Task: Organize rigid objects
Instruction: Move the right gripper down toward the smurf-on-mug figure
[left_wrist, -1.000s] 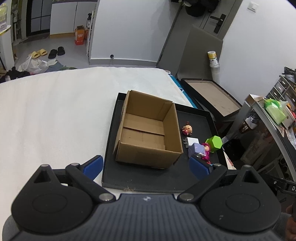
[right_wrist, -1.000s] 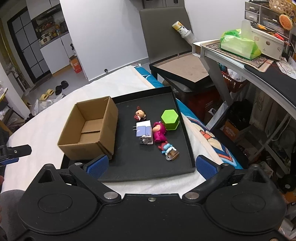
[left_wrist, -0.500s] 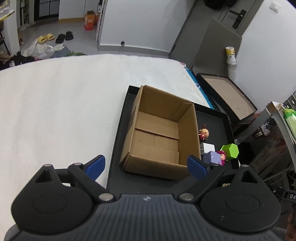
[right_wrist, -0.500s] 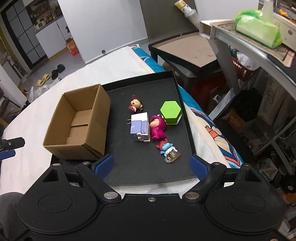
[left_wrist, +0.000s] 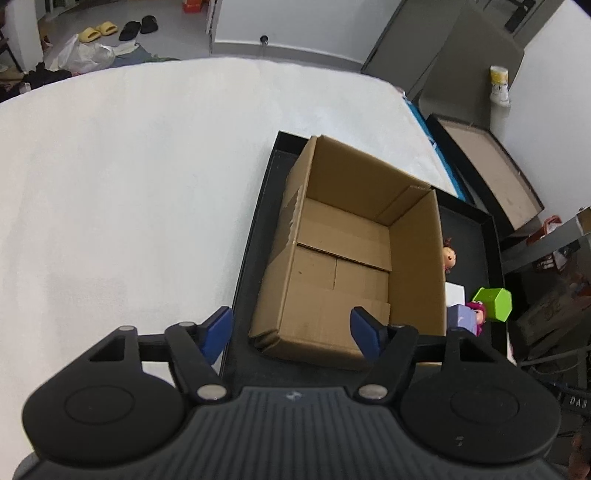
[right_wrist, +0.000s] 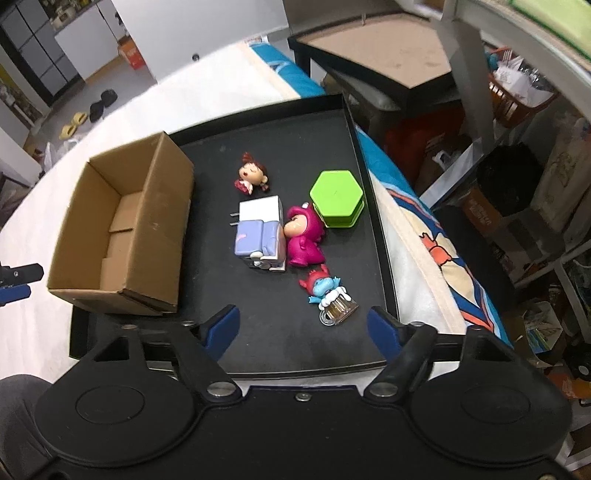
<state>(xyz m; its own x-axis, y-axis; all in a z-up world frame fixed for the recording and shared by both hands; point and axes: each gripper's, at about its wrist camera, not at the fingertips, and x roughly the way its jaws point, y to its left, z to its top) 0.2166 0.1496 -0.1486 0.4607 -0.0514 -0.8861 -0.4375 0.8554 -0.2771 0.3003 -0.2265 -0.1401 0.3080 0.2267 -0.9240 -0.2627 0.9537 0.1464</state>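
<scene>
An empty open cardboard box (right_wrist: 122, 229) (left_wrist: 354, 254) stands on the left of a black tray (right_wrist: 295, 155). Right of it lie a brown-haired doll (right_wrist: 253, 177), a white charger (right_wrist: 258, 210), a lilac block toy (right_wrist: 256, 240), a pink figure (right_wrist: 303, 238), a green hexagon box (right_wrist: 337, 197) and a blue figure with a mug (right_wrist: 328, 295). My right gripper (right_wrist: 303, 330) is open and empty above the tray's near edge. My left gripper (left_wrist: 291, 330) is open and empty over the box's near wall.
The tray rests on a white bed surface (left_wrist: 129, 192). A second black tray (right_wrist: 388, 48) with a brown base lies beyond the bed. A grey desk (right_wrist: 517, 48) and floor clutter stand to the right. Shoes (left_wrist: 122, 29) lie on the far floor.
Both grippers have moved forward and tilted down toward the tray. The box and the toys look larger and have not moved.
</scene>
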